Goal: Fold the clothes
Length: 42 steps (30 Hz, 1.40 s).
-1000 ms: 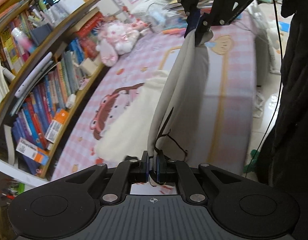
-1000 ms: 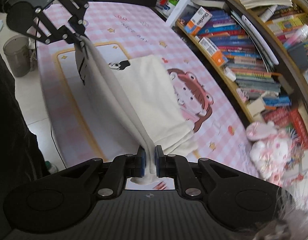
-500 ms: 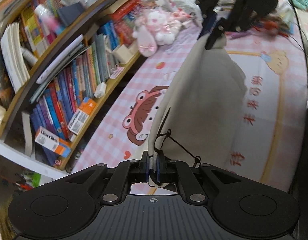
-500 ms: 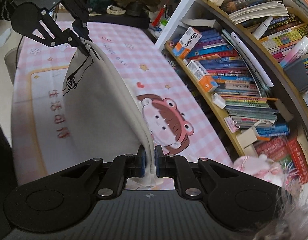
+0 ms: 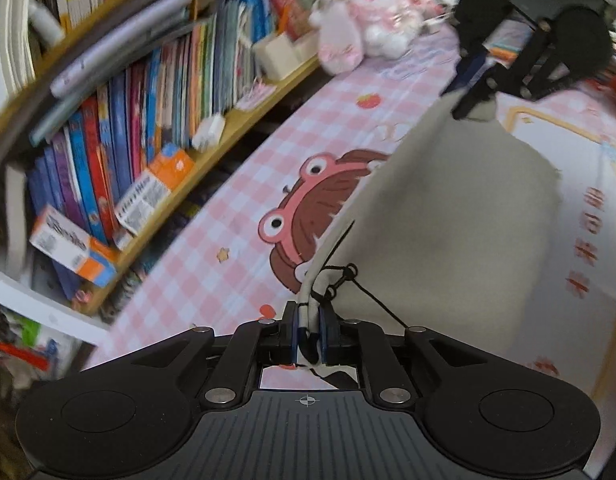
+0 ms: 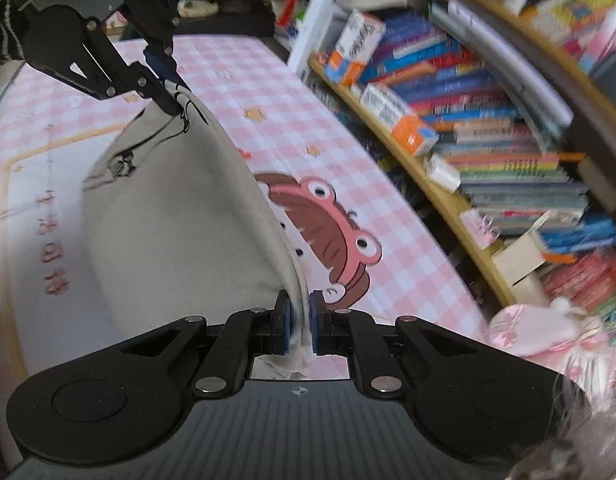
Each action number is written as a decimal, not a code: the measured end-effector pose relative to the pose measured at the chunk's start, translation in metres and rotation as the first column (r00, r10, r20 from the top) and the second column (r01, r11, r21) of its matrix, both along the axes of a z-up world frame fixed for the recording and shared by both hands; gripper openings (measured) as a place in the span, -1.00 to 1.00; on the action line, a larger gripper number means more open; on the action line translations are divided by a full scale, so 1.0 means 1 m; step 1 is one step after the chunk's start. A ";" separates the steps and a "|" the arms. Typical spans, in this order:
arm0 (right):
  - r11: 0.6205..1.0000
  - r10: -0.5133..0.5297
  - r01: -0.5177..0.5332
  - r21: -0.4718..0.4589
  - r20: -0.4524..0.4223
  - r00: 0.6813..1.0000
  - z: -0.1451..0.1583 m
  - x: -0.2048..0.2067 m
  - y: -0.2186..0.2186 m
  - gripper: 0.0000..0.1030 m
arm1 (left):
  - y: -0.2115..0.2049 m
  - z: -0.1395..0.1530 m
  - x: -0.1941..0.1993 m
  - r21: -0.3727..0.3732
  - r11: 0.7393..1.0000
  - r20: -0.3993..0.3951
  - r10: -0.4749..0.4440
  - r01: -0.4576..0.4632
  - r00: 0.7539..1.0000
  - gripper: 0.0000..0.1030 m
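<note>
The left gripper (image 5: 308,330) has the cloth (image 5: 447,220) edge, with its black drawstring, between its jaws, and those jaws are opening, so the pinch looks to be loosening. From there the pale grey cloth runs as one taut edge across to the right gripper (image 6: 298,322), whose jaws are pressed together on the other end. That held edge is the long axis: it spans the two grippers, roughly parallel to the bookshelf (image 5: 156,128), while the rest of the cloth hangs below it and drapes onto the pink checked sheet (image 5: 228,208), on the side away from the shelf. Neither hand is nearer; each holds one end. I judge the next move is laying this edge down flat.
</note>
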State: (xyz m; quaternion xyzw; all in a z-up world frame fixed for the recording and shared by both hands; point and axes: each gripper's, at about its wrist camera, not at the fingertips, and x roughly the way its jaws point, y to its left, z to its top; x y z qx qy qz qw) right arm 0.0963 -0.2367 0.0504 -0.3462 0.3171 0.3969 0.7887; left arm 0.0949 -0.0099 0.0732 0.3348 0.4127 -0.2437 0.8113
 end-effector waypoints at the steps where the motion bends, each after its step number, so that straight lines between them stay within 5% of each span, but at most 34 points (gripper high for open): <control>1: 1.000 -0.012 0.012 -0.005 -0.020 1.000 -0.007 0.008 0.003 -0.83 | 0.001 -0.007 0.006 0.001 1.000 -0.013 0.013 -0.013 1.000 -0.75; 8: 0.995 -0.096 0.100 0.014 -0.165 0.982 -0.053 0.046 0.007 -0.81 | 0.011 -0.048 0.033 0.016 0.989 -0.035 0.149 -0.149 0.988 -0.52; 10: 0.988 -0.130 0.144 0.053 -0.204 0.970 -0.058 0.054 0.001 -0.79 | 0.025 -0.048 0.035 -0.037 0.973 -0.020 0.225 -0.226 0.974 -0.30; 12: 0.974 -0.174 0.204 0.101 -0.243 0.954 -0.059 0.061 -0.008 -0.65 | 0.047 -0.044 0.036 -0.134 0.935 -0.030 0.328 -0.329 0.944 -0.28; 15: 0.922 -0.272 0.342 0.181 -0.326 0.906 -0.060 0.068 -0.029 -0.54 | 0.080 -0.040 0.027 -0.280 0.836 -0.040 0.480 -0.471 0.876 -0.30; 18: 0.829 -0.415 0.507 0.237 -0.347 0.841 -0.057 0.064 -0.047 -0.55 | 0.109 -0.035 0.010 -0.448 0.696 -0.091 0.588 -0.561 0.804 -0.31; 21: 0.731 -0.535 0.624 0.277 -0.336 0.775 -0.049 0.052 -0.060 -0.61 | 0.125 -0.032 -0.010 -0.615 0.547 -0.185 0.599 -0.567 0.779 -0.31; 23: 0.685 -0.525 0.648 0.333 -0.391 0.756 -0.043 0.042 -0.066 -0.64 | 0.126 -0.034 -0.018 -0.655 0.505 -0.210 0.593 -0.562 0.778 -0.31; 27: 0.625 -0.498 0.687 0.370 -0.489 0.716 -0.036 0.023 -0.060 -0.64 | 0.119 -0.044 -0.018 -0.670 0.497 -0.242 0.556 -0.552 0.795 -0.34; 34: 0.497 -0.622 0.813 0.304 -0.528 0.578 -0.066 0.014 -0.042 -0.75 | 0.108 -0.062 -0.001 -0.715 0.475 -0.271 0.487 -0.513 0.830 -0.41; 39: 0.518 -0.645 0.804 0.293 -0.483 0.592 -0.067 0.013 -0.037 -0.75 | 0.102 -0.073 0.010 -0.708 0.493 -0.291 0.448 -0.506 0.845 -0.42; 42: 0.530 -0.658 0.802 0.275 -0.462 0.594 -0.068 0.015 -0.033 -0.74 | 0.107 -0.078 0.015 -0.713 0.451 -0.338 0.451 -0.537 0.826 -0.43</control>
